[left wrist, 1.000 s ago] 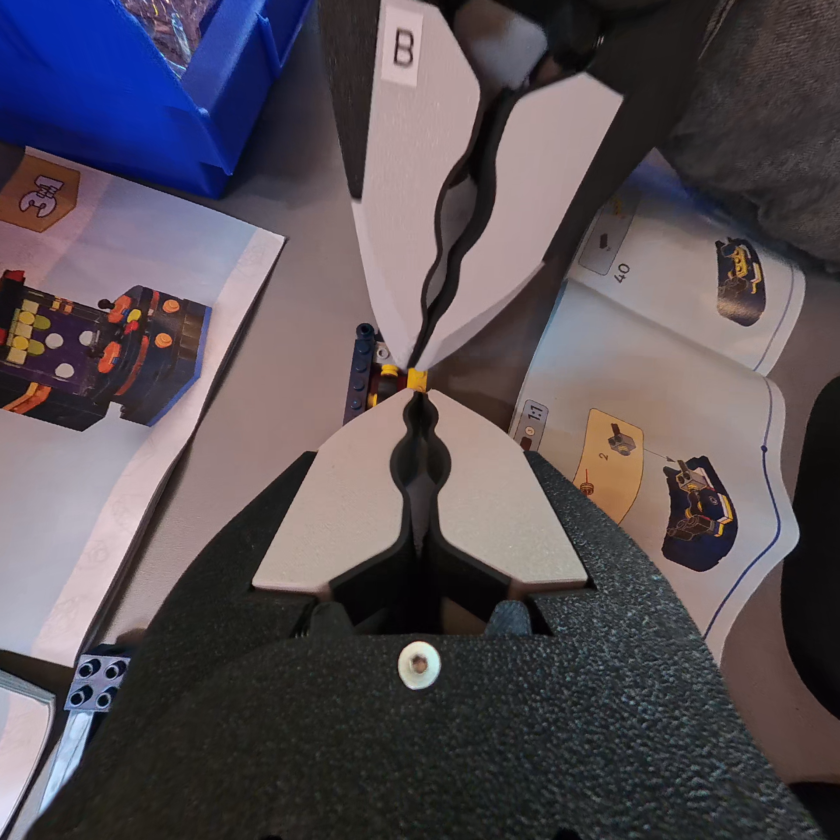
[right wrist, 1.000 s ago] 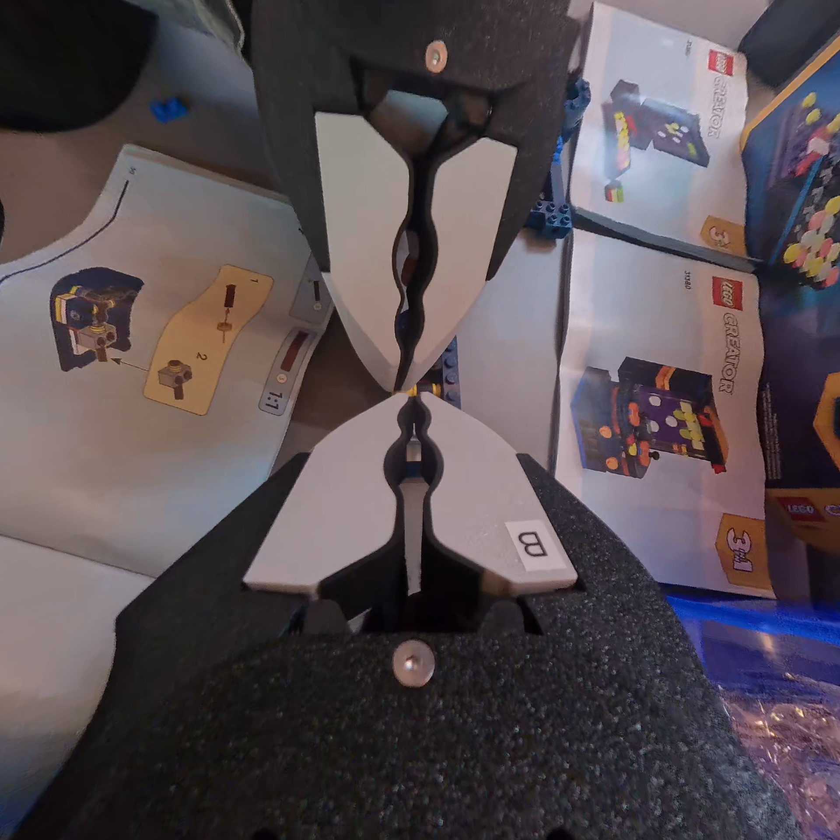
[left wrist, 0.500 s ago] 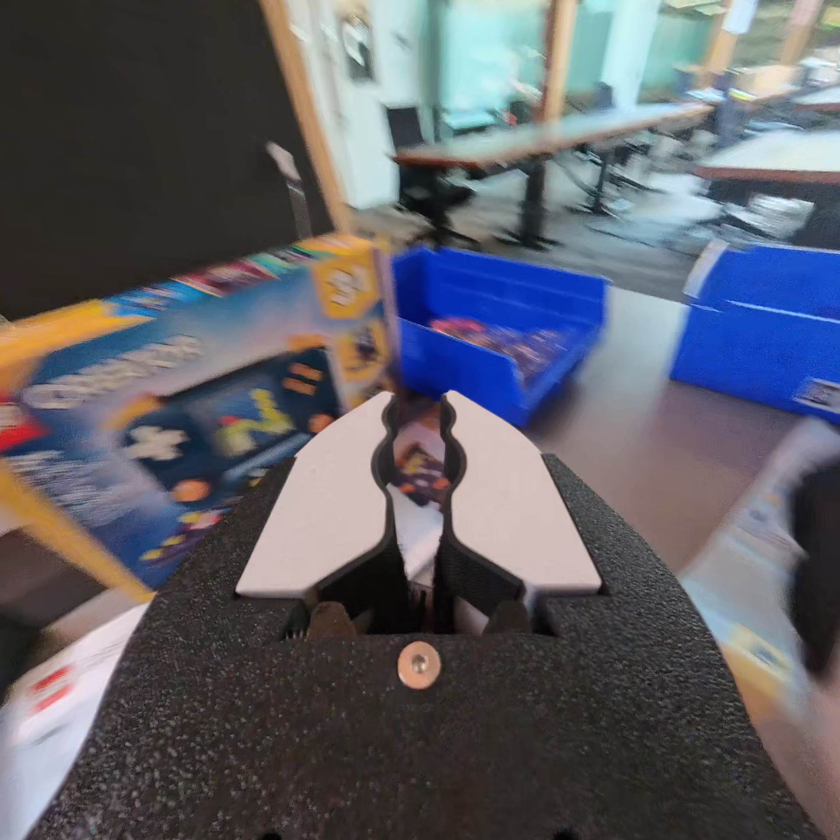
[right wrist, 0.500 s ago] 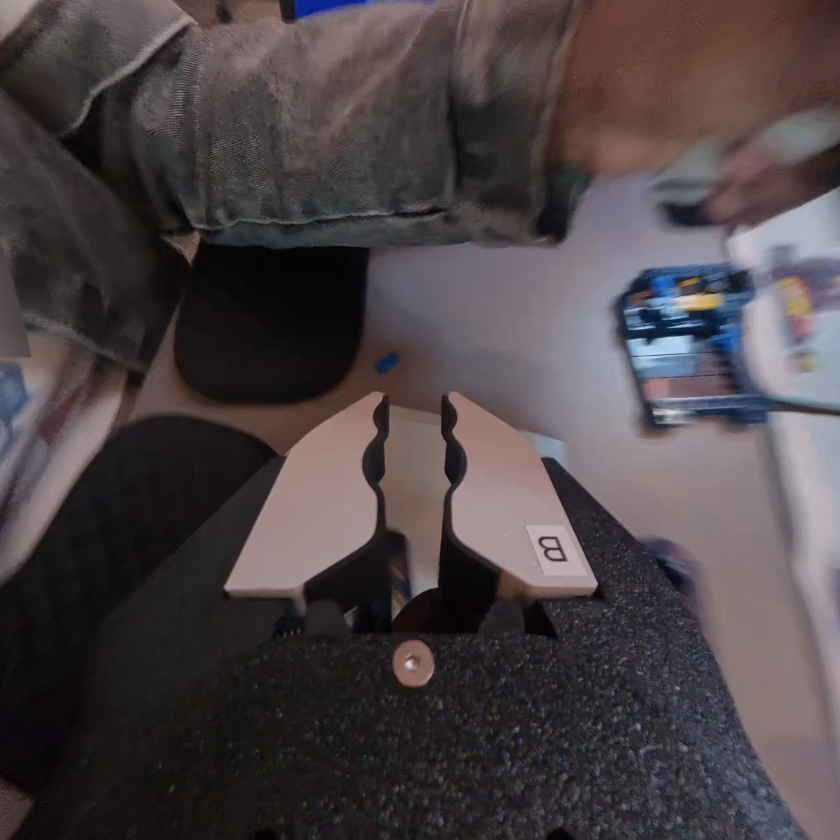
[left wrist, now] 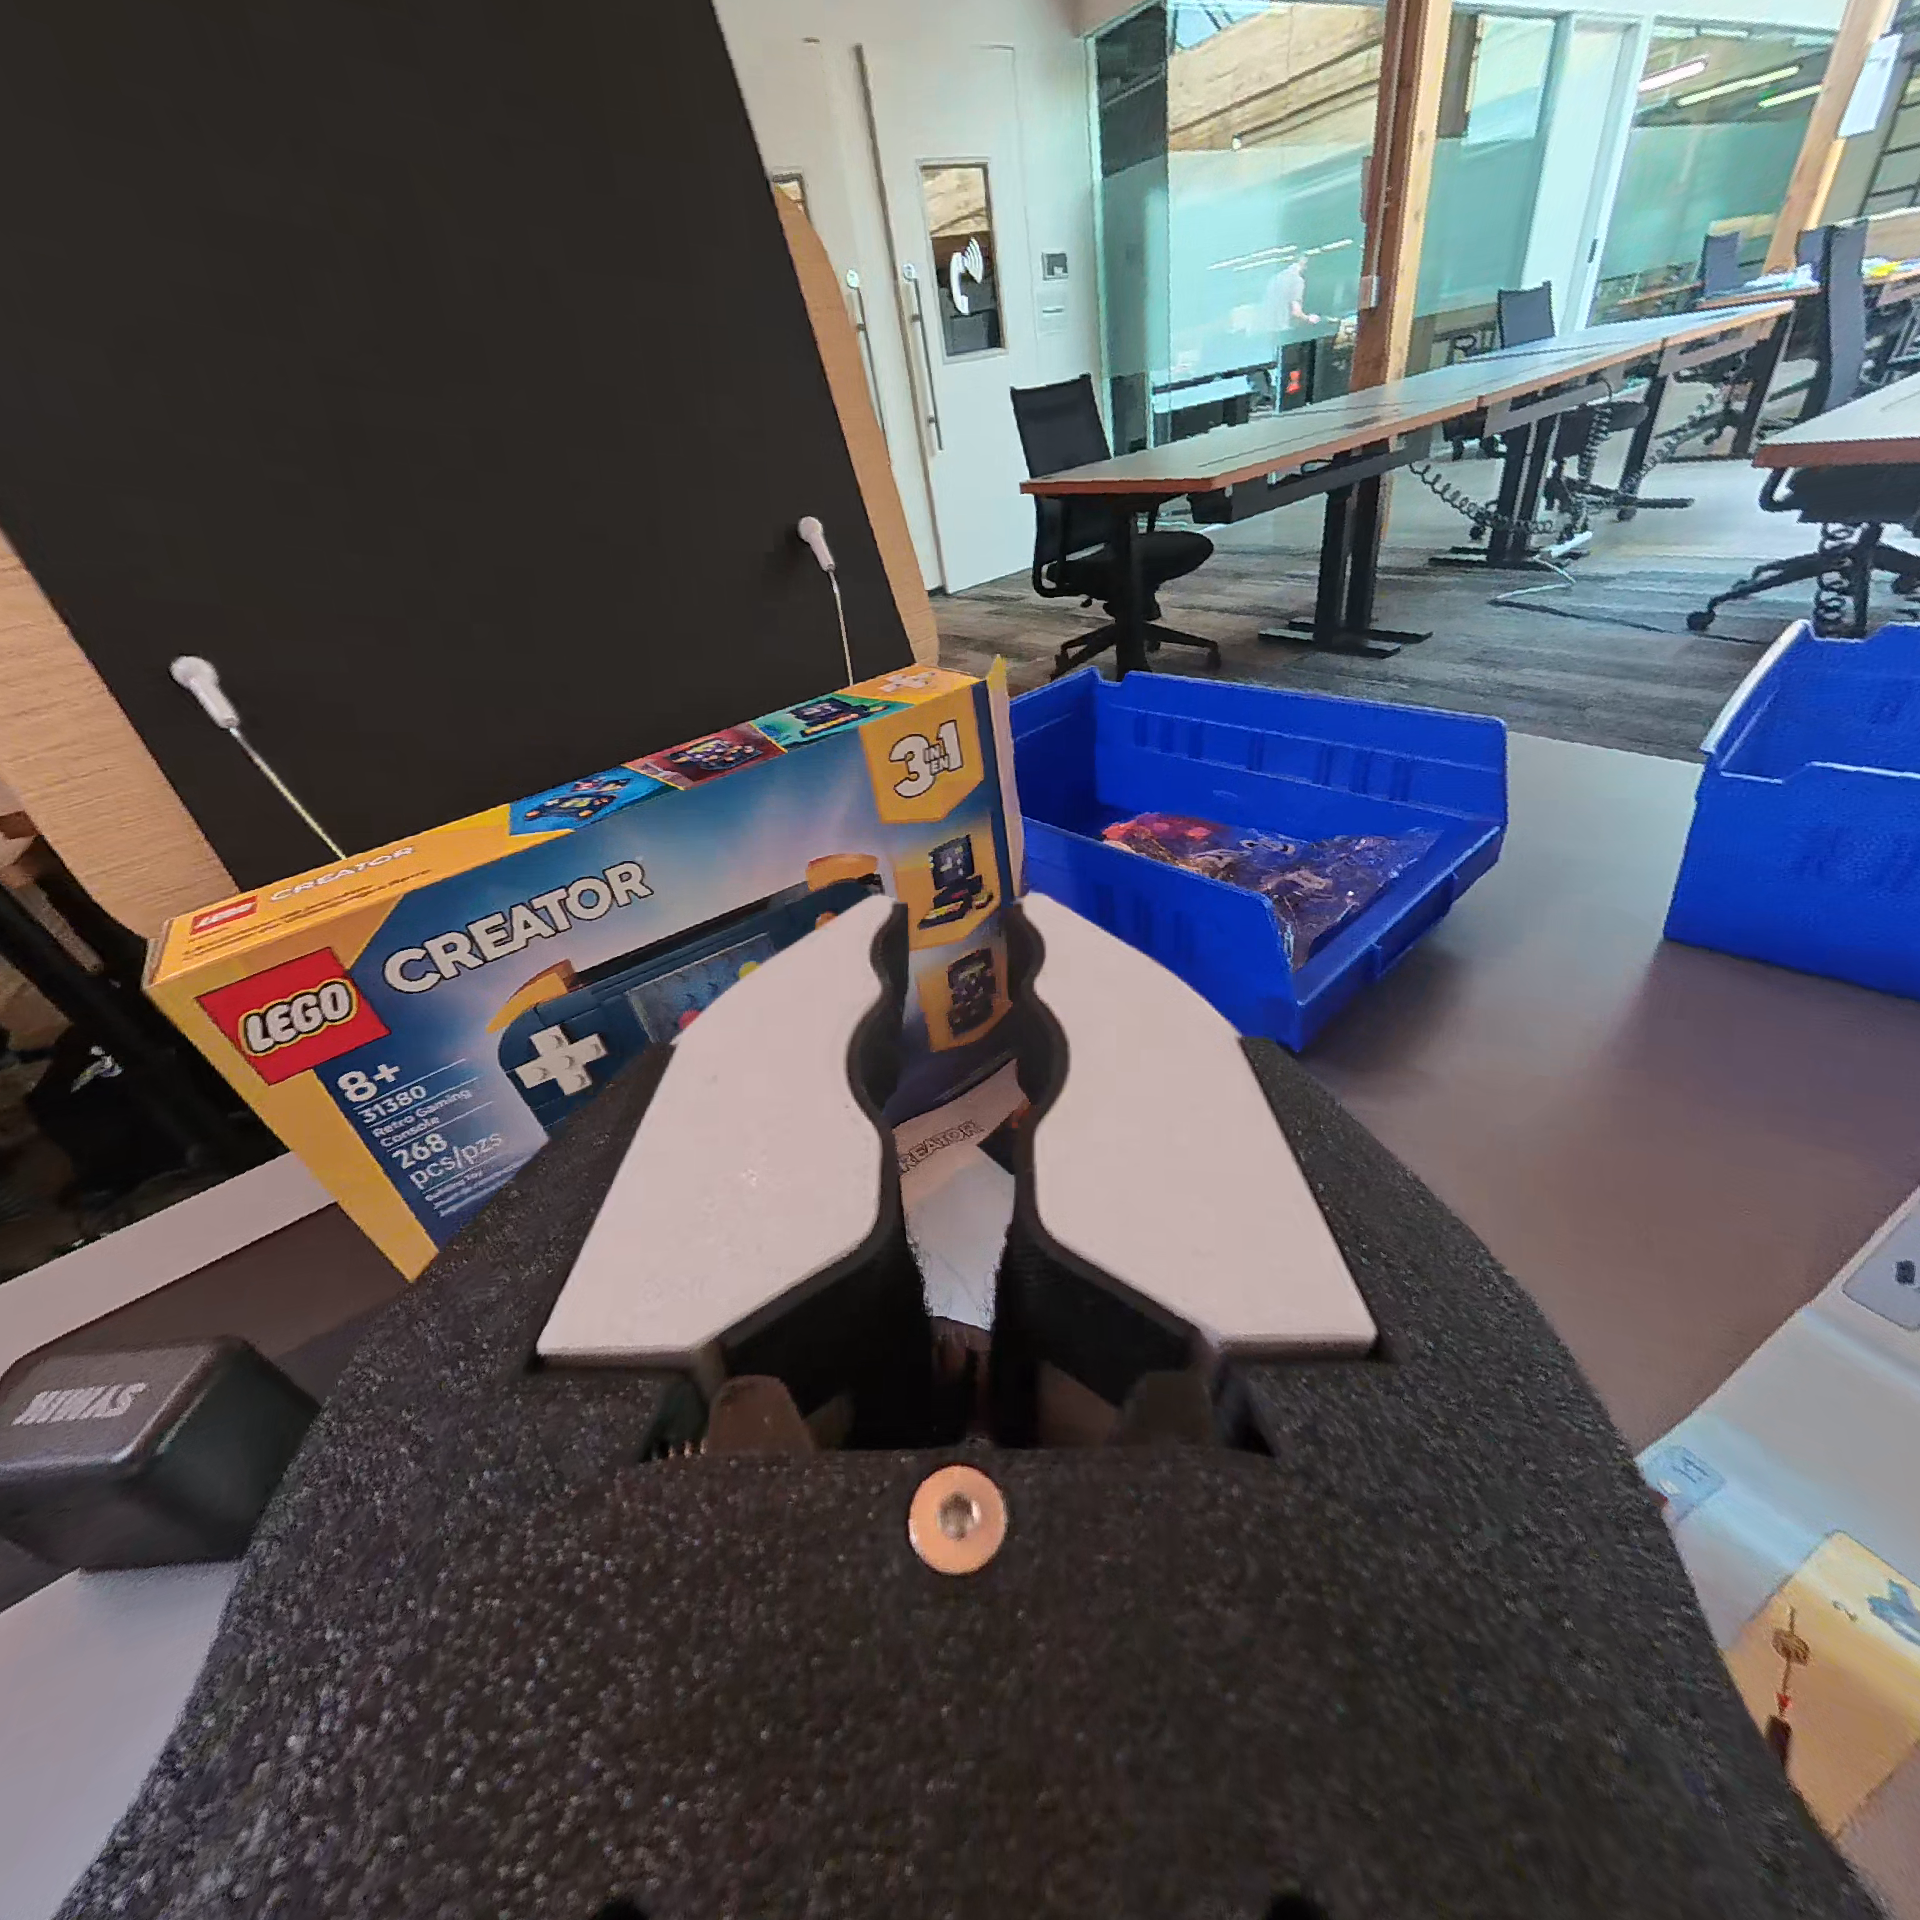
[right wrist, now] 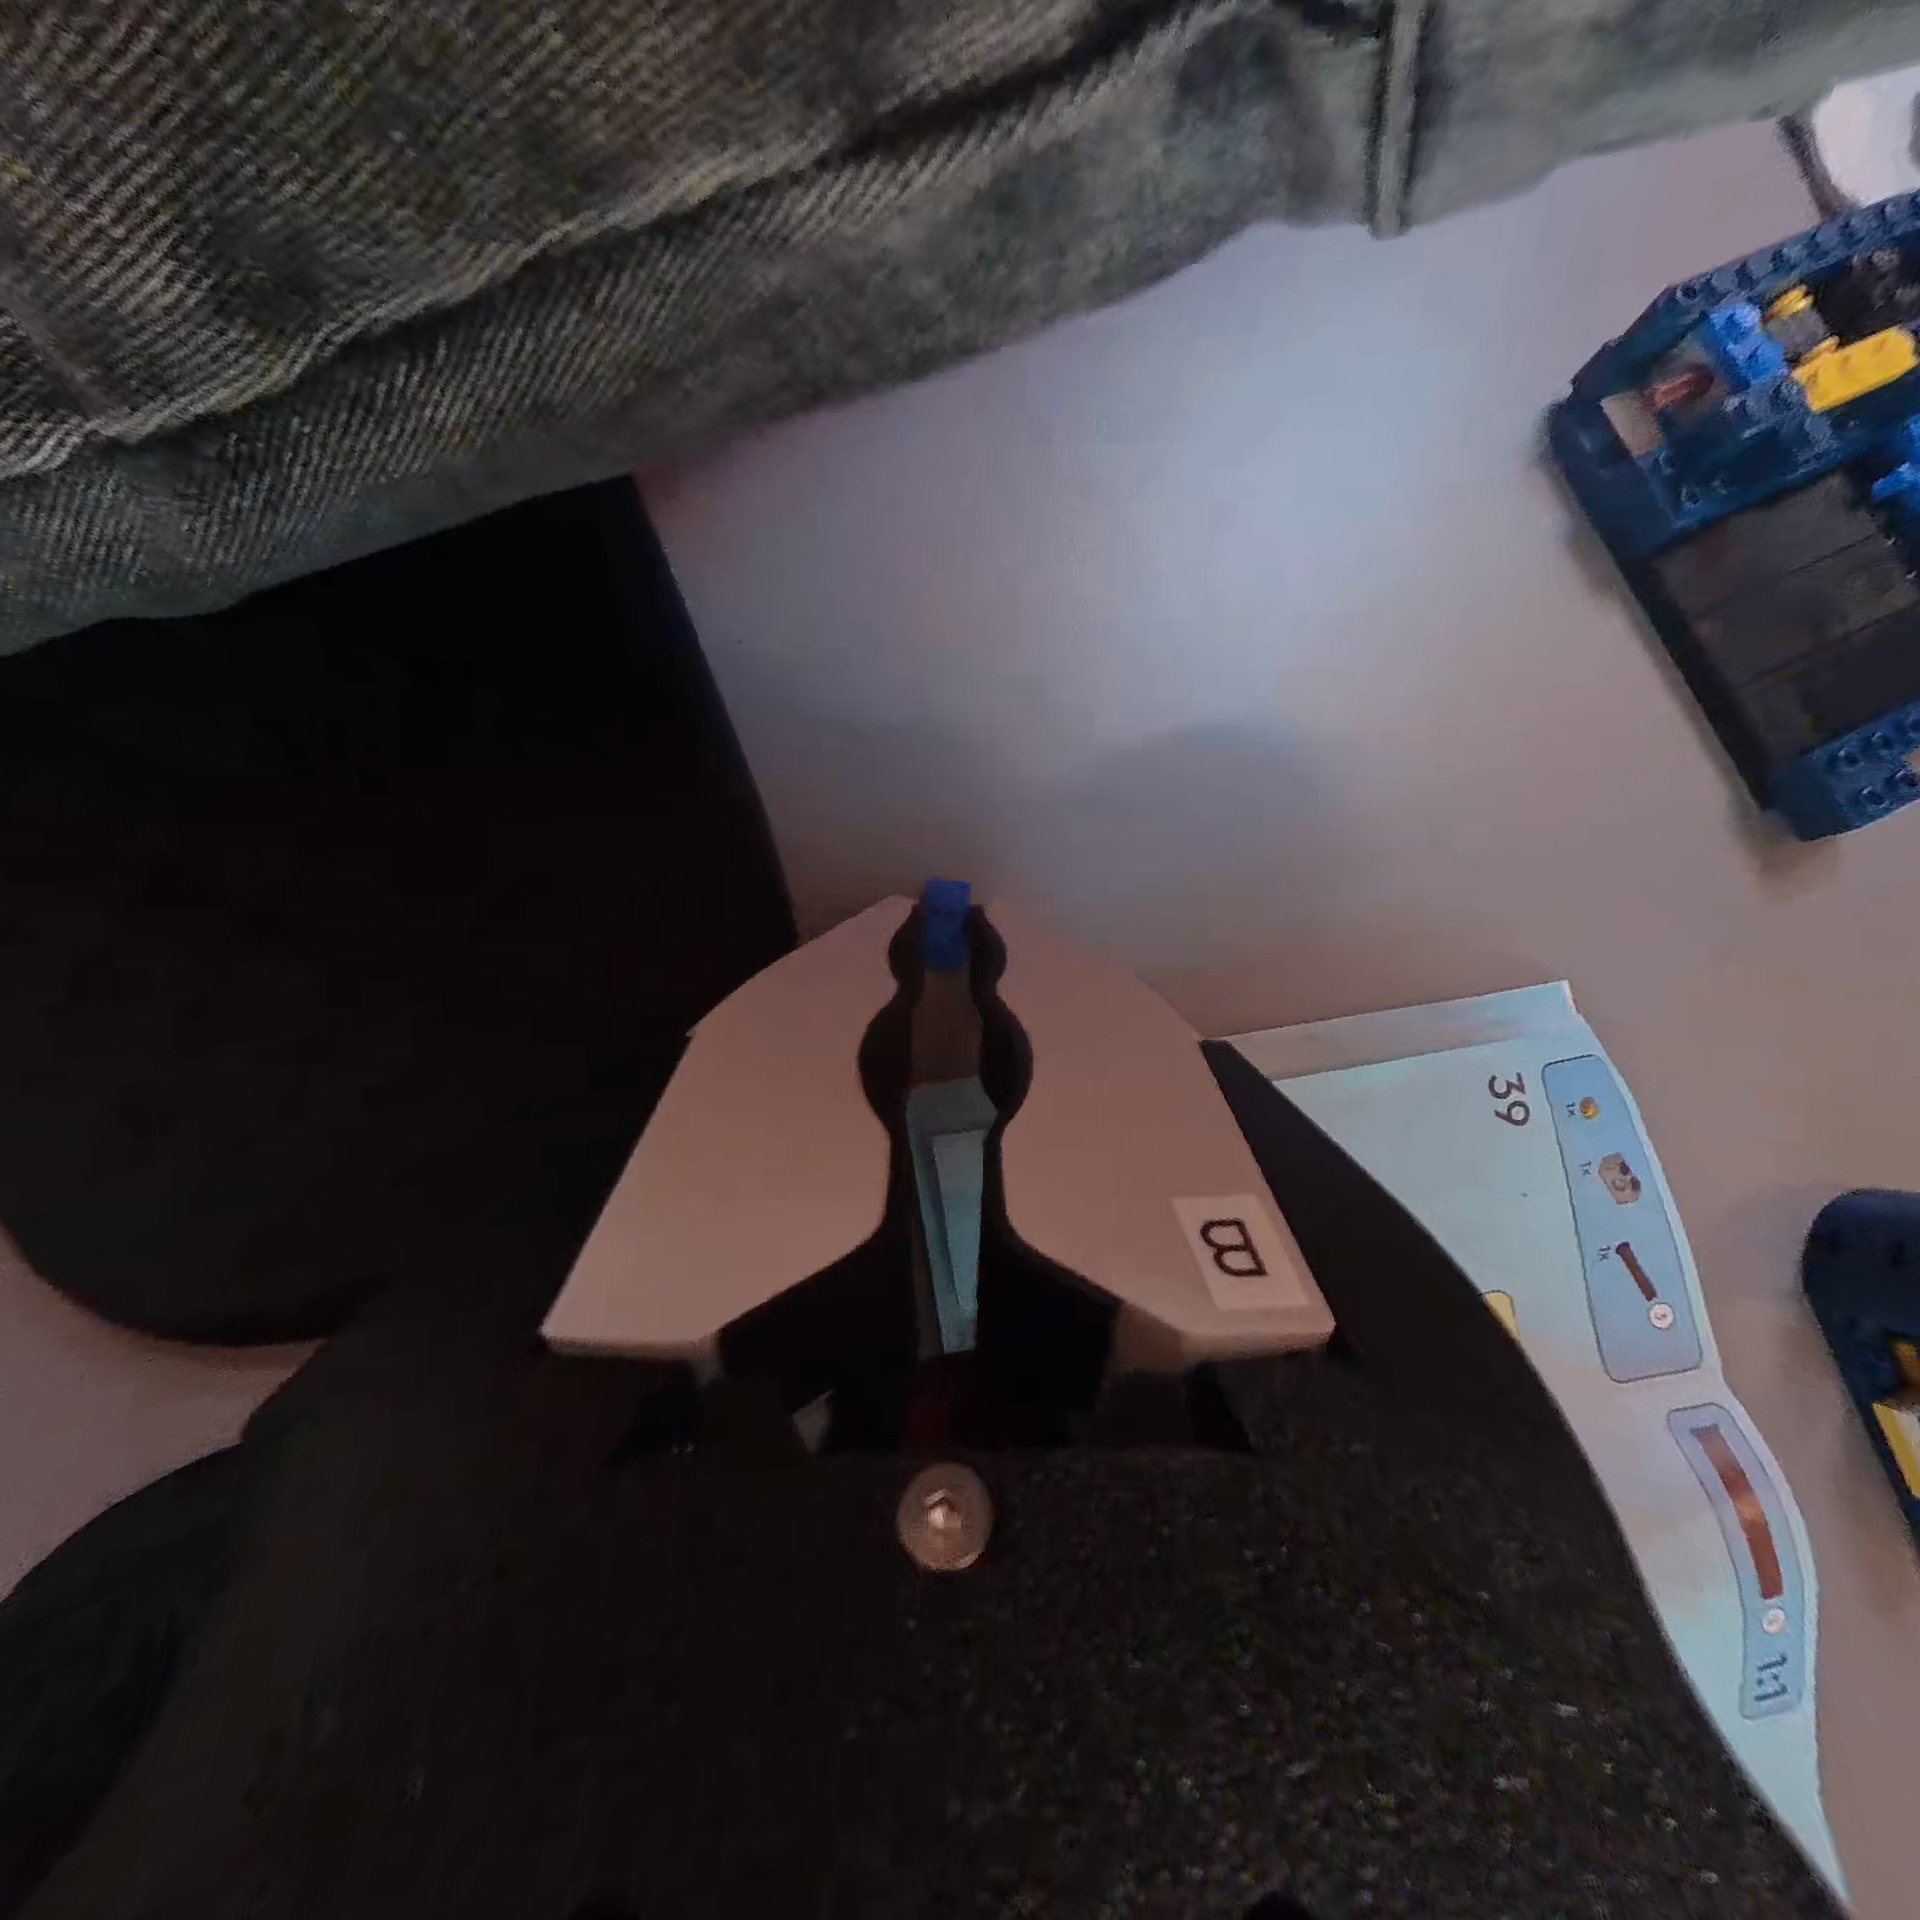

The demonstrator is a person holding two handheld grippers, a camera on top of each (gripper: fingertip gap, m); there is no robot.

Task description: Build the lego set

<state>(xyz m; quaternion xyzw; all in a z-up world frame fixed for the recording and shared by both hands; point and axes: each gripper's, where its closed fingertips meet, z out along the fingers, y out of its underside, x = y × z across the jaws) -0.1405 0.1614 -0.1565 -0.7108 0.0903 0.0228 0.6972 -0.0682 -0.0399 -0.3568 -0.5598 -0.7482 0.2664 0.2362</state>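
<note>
Whereas a second ago the two grippers met tip to tip over the small brick assembly on the table, they have now parted. The right gripper [right wrist: 943, 920] points down at the grey table [right wrist: 1195, 623], its jaws drawn narrow on a small blue brick [right wrist: 945, 928] that fills the slit between the fingertips. Whether the brick is lifted off the table or rests on it cannot be told. An open instruction booklet [right wrist: 1455, 1143] lies just beside this gripper on its right. Farther off, well apart from the fingertips, sits the partly built blue brick model [right wrist: 1766, 499], and a person's grey-green sleeve [right wrist: 623, 208] crosses the top of the view. The left gripper [left wrist: 956, 920] has swung up to look level across the table. Its jaws stand a little apart with nothing between the pads, and the building-set box [left wrist: 468, 956] shows through the gap. Beyond the box is a blue bin [left wrist: 1247, 790] holding a clear bag of pieces [left wrist: 1330, 862], with a second blue bin [left wrist: 1818, 831] to the right and a black board [left wrist: 416, 364] behind.
</note>
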